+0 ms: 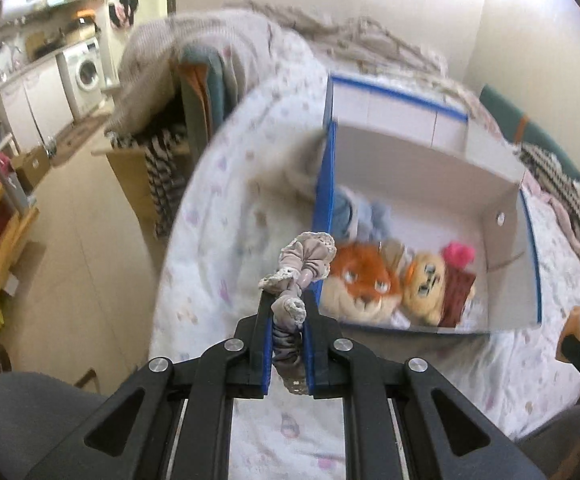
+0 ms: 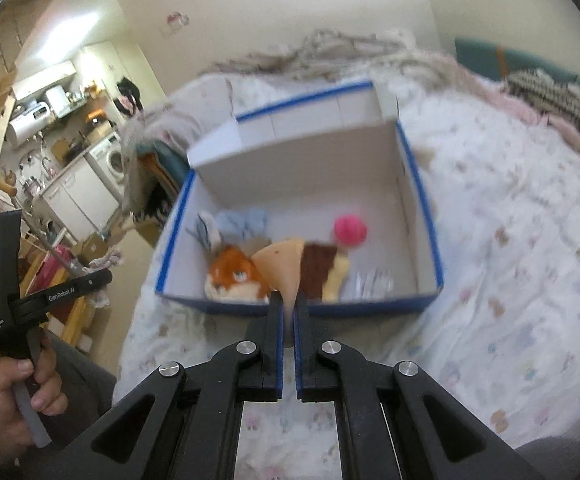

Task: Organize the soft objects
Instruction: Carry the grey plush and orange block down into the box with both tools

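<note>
My left gripper (image 1: 286,296) is shut on a pale pink scrunchie with lace trim (image 1: 302,266), held in the air just left of the blue-edged cardboard box (image 1: 326,208) on the bed. My right gripper (image 2: 288,298) is shut on a thin peach-coloured soft piece (image 2: 283,266), raised over the near wall of the box (image 2: 414,308). Inside the box lie an orange fox plush (image 2: 233,276), a yellow animal plush (image 1: 424,284), a brown piece (image 2: 318,268), a light blue fluffy item (image 2: 241,222) and a pink pom-pom (image 2: 350,230). The left gripper also shows at far left in the right wrist view, held by a hand (image 2: 5,392).
The box rests on a white bedspread with small prints (image 2: 510,280). Knitted blankets (image 2: 370,52) pile up at the far end of the bed. Left of the bed are bare floor (image 1: 85,248), a chair draped with clothes (image 1: 157,80), wooden shelving and a kitchen with a washing machine (image 1: 85,70).
</note>
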### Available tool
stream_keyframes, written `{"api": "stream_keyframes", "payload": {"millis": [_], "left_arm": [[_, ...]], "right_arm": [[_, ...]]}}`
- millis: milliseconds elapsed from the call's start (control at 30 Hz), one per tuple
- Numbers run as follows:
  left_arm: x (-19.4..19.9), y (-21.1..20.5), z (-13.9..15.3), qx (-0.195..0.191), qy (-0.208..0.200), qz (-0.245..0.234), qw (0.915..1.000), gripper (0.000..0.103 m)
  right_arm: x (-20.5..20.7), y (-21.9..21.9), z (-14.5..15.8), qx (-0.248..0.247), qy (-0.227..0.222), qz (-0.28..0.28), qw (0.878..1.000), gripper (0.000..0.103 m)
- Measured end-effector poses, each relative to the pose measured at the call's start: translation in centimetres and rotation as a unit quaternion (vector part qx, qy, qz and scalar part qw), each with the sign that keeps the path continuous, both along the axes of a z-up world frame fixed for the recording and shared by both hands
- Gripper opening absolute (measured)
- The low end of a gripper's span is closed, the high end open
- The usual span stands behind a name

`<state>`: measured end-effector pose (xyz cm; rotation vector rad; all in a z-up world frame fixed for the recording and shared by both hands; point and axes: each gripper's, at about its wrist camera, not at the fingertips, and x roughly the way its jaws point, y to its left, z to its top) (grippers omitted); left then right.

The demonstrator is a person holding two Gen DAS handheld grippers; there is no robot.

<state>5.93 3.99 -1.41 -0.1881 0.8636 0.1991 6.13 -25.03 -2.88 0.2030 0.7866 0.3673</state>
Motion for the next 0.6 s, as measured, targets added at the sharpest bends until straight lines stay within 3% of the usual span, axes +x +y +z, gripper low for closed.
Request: {"api": "stream_keyframes", "payload": {"millis": [367,600], "left_arm": [[2.1,-1.6,5.2,0.024,-0.072,-0.014,0.9971,0.011],[5.3,-2.9,5.5,0.032,-0.082,-0.022,0.9959,0.011]], "right_arm": [[2.8,0.6,4.1,0.014,-0.065,0.002,0.998,0.006],[6.0,1.6,4.7,0.013,-0.085,-0.001,0.996,0.006]]}}
